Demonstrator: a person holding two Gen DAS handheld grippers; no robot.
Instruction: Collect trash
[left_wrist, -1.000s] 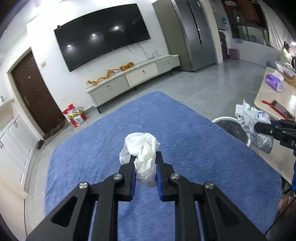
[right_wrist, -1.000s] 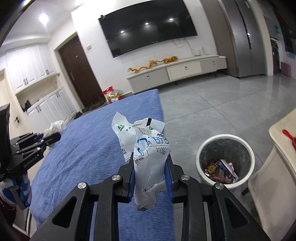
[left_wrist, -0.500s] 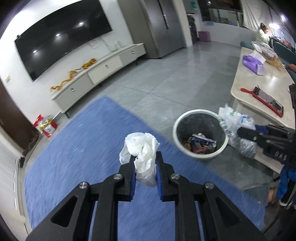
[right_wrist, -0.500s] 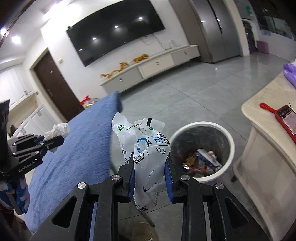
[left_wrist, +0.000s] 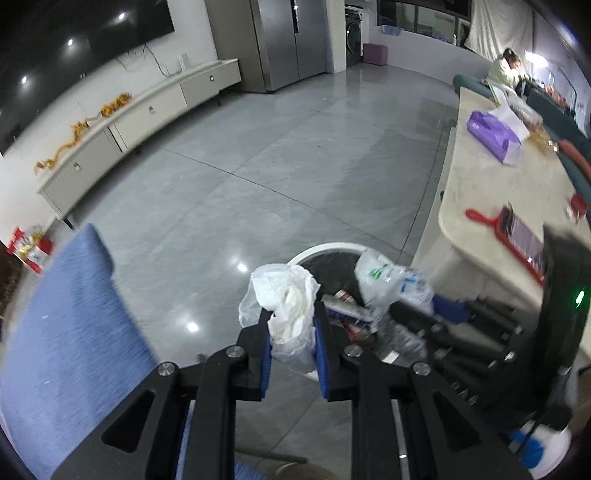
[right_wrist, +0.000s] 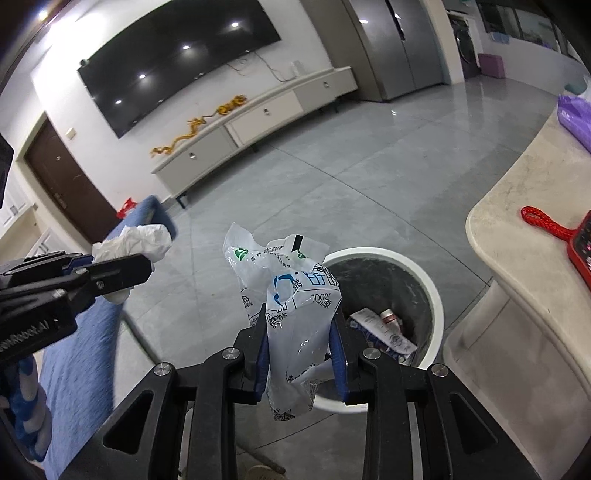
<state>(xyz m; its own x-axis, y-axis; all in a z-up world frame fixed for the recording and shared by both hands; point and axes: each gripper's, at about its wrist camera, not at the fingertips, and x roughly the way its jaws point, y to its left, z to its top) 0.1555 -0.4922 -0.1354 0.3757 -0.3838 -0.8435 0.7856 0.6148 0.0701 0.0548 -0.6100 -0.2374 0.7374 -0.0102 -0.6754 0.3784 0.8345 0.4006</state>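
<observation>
The blue rug (left_wrist: 70, 332) that filled my view a second ago has slid aside, and the white bin (right_wrist: 424, 280) now sits below both tongs. My left gripper (left_wrist: 291, 332) is easing open around the crumpled white bag (left_wrist: 284, 306); my right gripper (right_wrist: 301, 332) clamps the printed wrapper (right_wrist: 291, 295), which hides the bin's near rim.

Glossy grey floor tiles (left_wrist: 295, 177); matt woven blue cloth (left_wrist: 74, 332); crinkled shiny printed plastic bag (right_wrist: 295, 295); soft crumpled white tissue (left_wrist: 288, 306); smooth pale stone-look bench (right_wrist: 524, 266).
</observation>
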